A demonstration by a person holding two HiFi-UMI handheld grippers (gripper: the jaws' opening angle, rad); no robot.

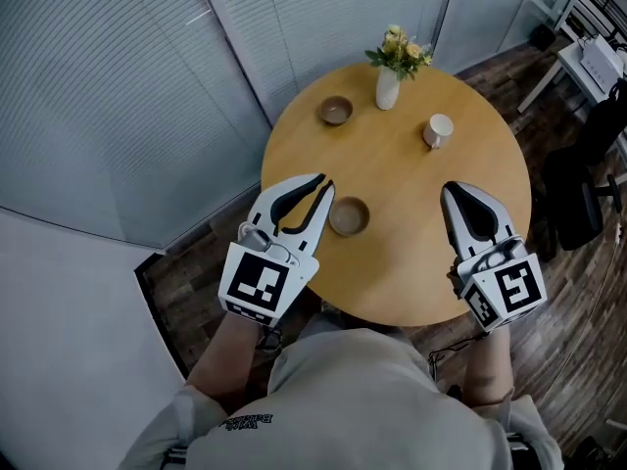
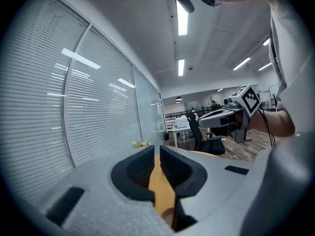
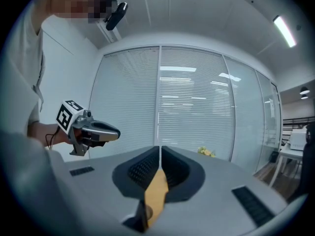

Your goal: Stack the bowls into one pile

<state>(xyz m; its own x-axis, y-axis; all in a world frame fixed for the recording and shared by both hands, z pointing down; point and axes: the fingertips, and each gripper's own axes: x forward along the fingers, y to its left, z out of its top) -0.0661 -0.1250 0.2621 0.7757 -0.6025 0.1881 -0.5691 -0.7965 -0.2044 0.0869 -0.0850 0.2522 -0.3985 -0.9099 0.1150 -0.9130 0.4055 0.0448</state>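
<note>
Left gripper (image 1: 324,183): 1, mine, jaws pressed together with nothing between them, over the left part of the round table (image 1: 411,272).
Right gripper (image 1: 449,191): 1, mine, jaws likewise clenched and empty, over the table's right part, apart from both bowls.
Bowls: 2, brown, not stacked.
Near bowl (image 1: 349,215): on the table just beside my left gripper's tip.
Far bowl (image 1: 335,111): well apart from the near one, beside the vase (image 1: 387,88).
Vase: 1, white, holding yellow flowers (image 1: 400,51), at the far edge.
Cup (image 1: 438,130): 1, white, far right of the table.
</note>
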